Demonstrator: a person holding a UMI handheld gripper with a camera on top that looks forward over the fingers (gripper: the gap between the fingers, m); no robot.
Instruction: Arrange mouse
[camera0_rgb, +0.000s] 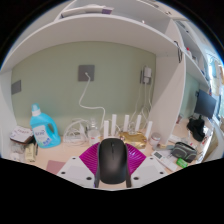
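A black computer mouse (112, 160) sits between the two magenta pads of my gripper (112, 150), its nose pointing away from me. Both pads press against its sides, one pad (90, 158) on the left and the other on the right. The mouse looks lifted above the desk (60, 150), with the cluttered desk surface showing beyond it. The mouse's underside and the desk directly below it are hidden.
A blue detergent bottle (42, 126) stands at the left. Small white bottles (125, 127) stand against the green back wall, beyond the mouse. A white cable hangs from a wall socket (87, 73). A dark monitor (205, 102) and clutter lie at the right. A white shelf (100, 25) runs overhead.
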